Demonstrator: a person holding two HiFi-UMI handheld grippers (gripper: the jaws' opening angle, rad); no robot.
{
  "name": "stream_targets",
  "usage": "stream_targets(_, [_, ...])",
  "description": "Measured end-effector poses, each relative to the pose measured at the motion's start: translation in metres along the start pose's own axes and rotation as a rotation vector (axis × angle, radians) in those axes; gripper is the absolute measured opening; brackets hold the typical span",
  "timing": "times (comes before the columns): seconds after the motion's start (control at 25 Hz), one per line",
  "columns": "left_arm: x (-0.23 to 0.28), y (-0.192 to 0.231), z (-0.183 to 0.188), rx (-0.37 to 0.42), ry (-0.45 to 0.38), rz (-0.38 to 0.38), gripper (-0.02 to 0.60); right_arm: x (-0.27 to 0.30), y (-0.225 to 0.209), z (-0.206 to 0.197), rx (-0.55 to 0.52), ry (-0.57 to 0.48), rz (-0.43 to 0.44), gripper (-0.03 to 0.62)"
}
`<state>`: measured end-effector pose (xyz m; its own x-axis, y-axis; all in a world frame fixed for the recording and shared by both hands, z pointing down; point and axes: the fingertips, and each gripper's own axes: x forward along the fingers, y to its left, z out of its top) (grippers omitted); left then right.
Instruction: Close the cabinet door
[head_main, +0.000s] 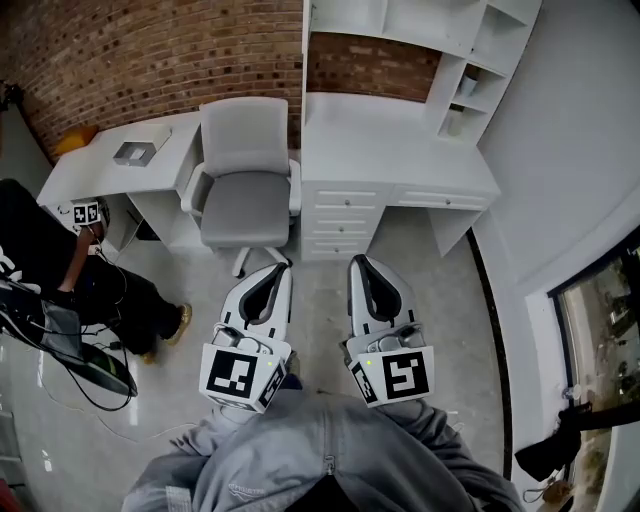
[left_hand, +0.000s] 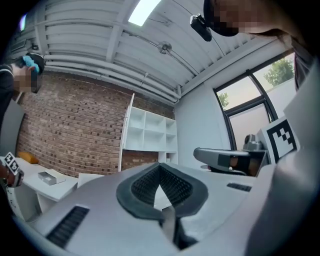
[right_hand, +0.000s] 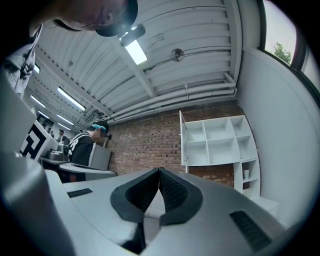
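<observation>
— Where's the cabinet door (right_hand: 182, 139)?

— Up there, swung open at the left edge of the white shelves (right_hand: 220, 140), above the white desk (head_main: 390, 150) by the brick wall (head_main: 150, 50). It sticks out into the room, edge towards us.

— And the grippers?

— Both are held out low in front of the person, side by side, well short of the desk. The left gripper (left_hand: 160, 167) has its jaws pressed together with nothing between them. The right gripper (right_hand: 159, 172) is the same, closed and empty.

— Anything nearby?

— A grey chair (head_main: 245, 190) stands at the desk's left end, ahead of the left gripper.
</observation>
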<state>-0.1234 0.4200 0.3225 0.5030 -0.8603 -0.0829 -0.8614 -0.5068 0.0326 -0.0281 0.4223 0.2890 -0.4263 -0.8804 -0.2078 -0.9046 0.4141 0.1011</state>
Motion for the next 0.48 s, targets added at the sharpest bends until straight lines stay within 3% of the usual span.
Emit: stream_targets(0.48, [0.082, 0.081, -0.011, -0.009, 0.027, -0.033, 0.003, 0.106, -0.018, -0.033, 0.008, 0.023, -0.038, 0.026])
